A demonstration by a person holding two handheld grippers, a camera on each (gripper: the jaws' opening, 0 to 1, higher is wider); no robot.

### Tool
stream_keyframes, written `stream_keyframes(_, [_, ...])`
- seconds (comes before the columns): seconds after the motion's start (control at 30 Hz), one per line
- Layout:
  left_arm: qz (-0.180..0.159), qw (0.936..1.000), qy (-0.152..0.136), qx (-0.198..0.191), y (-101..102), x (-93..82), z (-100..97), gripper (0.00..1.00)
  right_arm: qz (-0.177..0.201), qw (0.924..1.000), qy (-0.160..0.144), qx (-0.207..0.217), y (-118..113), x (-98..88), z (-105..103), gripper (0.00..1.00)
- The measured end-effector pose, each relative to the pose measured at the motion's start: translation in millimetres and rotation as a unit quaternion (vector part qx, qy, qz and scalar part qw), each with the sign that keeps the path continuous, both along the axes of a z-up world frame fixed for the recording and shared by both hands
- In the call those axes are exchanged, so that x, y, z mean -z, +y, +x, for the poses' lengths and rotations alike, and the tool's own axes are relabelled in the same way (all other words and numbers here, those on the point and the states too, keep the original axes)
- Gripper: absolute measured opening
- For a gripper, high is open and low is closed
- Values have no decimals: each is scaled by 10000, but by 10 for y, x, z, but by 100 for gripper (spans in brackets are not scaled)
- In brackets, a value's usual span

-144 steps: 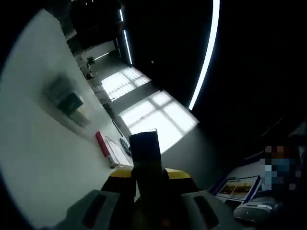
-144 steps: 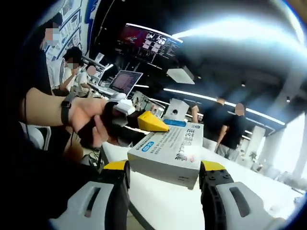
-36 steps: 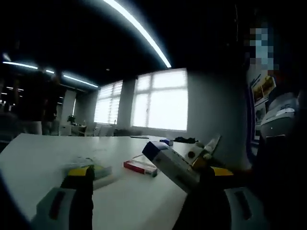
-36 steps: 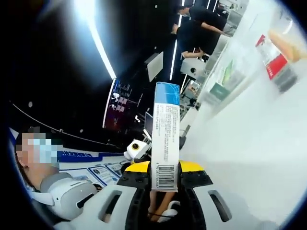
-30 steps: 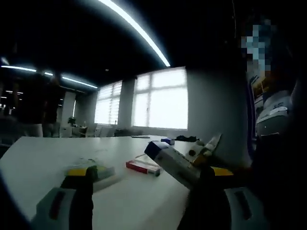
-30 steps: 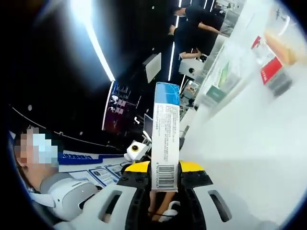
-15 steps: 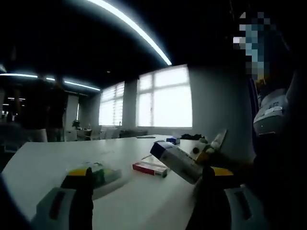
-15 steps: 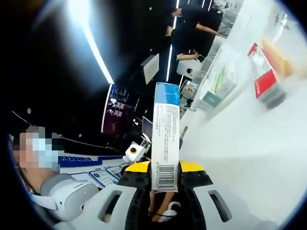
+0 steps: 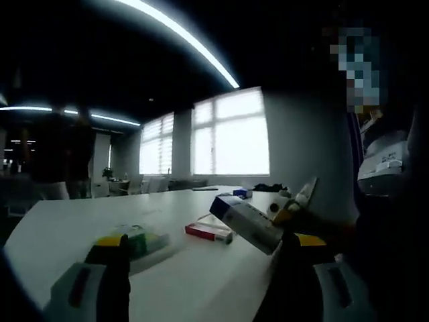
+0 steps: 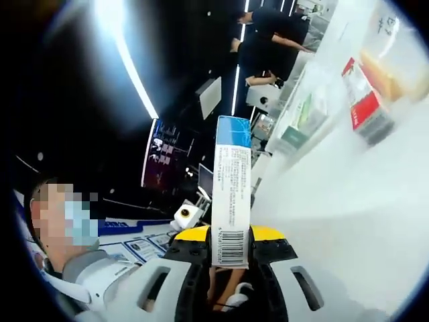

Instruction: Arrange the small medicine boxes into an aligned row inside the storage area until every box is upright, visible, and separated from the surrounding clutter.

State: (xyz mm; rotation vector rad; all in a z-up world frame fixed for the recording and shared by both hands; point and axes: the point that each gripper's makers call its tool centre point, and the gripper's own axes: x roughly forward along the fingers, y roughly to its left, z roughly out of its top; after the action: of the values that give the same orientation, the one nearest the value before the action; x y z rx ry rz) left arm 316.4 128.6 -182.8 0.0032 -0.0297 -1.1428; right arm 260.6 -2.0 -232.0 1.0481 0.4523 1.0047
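On the white table point(image 9: 60, 221), far left, a green-and-white medicine box point(image 9: 141, 239) lies flat, with a red-and-white medicine box point(image 9: 209, 232) flat just to its right; neither is upright, so both look to be waiting their turn for the row. Your left gripper point(image 9: 201, 295) stands wide, nothing between its jaws, probably kept free while the other does the carrying. To the right, your right gripper point(image 9: 289, 213) comes in with a blue-topped white medicine box point(image 9: 247, 225) held off the table, tilted. The right gripper view, rolled hard over, shows the grip: your right gripper point(image 10: 230, 258) is clamped on the narrow faces of that blue-topped box point(image 10: 232, 191), barcode end near the jaws, a hold that should let you stand it on end. It also shows the red-and-white box point(image 10: 362, 100) and the green-and-white box point(image 10: 305, 121) on the table point(image 10: 348, 221) beyond. The left gripper view gives the level table and both boxes' spacing. No storage area is clear in either view.
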Motion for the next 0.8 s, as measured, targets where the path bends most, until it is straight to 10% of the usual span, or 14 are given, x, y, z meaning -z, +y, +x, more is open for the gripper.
stream_keyframes(0.5, [227,9997,-80,-23,26,280,-65,99,-77,9998,153,-97,100,122,-22,19])
stream_keyframes(0.8, [225,9995,-126,-197,182,163,134,99,-83,9997,221,26,3,-42,157,19])
